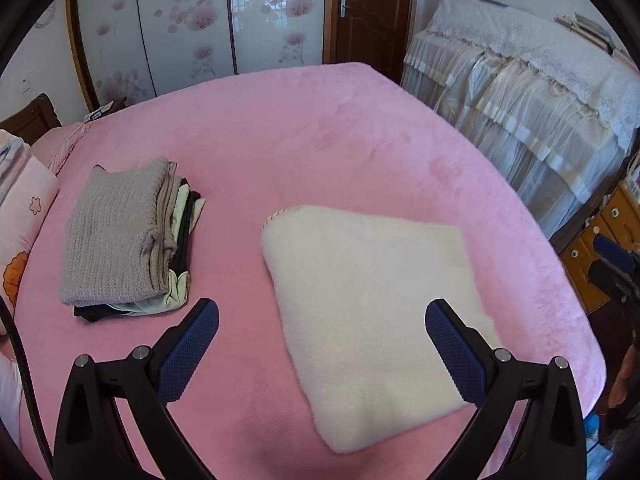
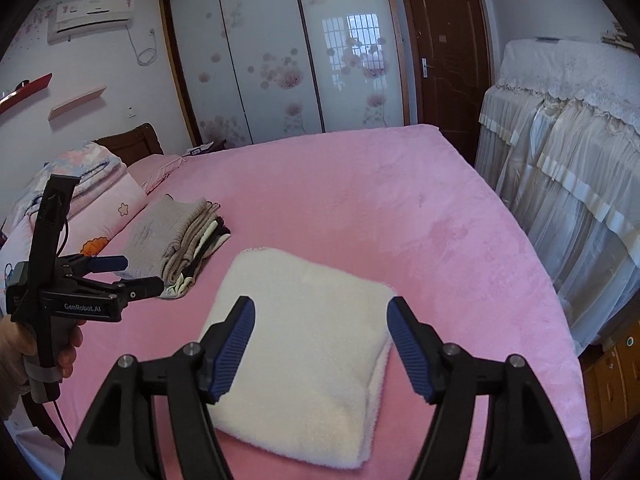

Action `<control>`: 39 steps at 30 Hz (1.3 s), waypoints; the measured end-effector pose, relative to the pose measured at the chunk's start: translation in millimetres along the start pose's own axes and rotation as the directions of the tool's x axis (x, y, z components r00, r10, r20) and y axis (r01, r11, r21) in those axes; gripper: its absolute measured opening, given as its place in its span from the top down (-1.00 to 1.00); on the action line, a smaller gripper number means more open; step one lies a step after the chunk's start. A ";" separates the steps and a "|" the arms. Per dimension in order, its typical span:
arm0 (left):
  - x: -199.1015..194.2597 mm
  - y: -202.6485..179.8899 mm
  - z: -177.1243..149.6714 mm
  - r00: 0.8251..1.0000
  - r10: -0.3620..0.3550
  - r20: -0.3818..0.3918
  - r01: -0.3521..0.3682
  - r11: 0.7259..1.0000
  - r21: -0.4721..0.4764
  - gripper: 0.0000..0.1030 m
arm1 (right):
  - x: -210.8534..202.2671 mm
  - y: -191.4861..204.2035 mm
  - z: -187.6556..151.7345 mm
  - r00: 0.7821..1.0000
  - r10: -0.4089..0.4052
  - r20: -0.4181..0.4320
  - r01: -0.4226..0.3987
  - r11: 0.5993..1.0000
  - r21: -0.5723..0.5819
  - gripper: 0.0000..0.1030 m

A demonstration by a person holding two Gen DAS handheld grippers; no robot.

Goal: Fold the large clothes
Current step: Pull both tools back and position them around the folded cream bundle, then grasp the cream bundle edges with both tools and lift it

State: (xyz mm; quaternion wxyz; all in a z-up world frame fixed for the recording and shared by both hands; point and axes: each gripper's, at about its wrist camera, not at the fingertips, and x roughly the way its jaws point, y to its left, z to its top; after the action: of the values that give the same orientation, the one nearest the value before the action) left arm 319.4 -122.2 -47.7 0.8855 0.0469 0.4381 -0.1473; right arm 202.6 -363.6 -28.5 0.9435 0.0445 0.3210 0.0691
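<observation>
Left wrist view: left gripper [image 1: 322,344] spread wide, empty; folded cream garment [image 1: 372,320] lies on pink bed [image 1: 320,140], centre-right, under right finger. Right wrist view: right gripper [image 2: 320,344] released above garment, lower centre.

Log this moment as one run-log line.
left claw: open, empty | right claw: open, empty | cream blanket: folded, on pink bed | folded stack: left of blanket
</observation>
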 end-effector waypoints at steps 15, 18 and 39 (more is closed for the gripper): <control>47.4 8.5 -34.4 0.969 -0.245 -0.027 0.239 0.961 -0.140 -1.00 | 32.3 -25.9 -29.3 0.996 -0.045 -0.080 0.048 0.998 0.034 -0.56; 84.6 10.9 -50.5 0.946 -0.298 -0.127 0.277 0.947 -0.161 -1.00 | 58.0 -41.2 -46.7 0.984 -0.063 -0.165 0.077 0.994 0.082 -0.57; 221.4 35.7 -103.7 0.877 -0.429 -0.216 0.368 0.890 -0.270 -1.00 | 231.4 -108.5 -125.0 0.832 0.414 -0.368 -0.203 0.846 0.493 -0.56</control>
State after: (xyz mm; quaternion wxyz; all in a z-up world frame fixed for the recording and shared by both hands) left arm 378.0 -114.8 -287.6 0.7673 -0.1239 0.5683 -0.2701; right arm 318.6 -428.8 -280.0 0.7808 0.2880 0.5309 0.1599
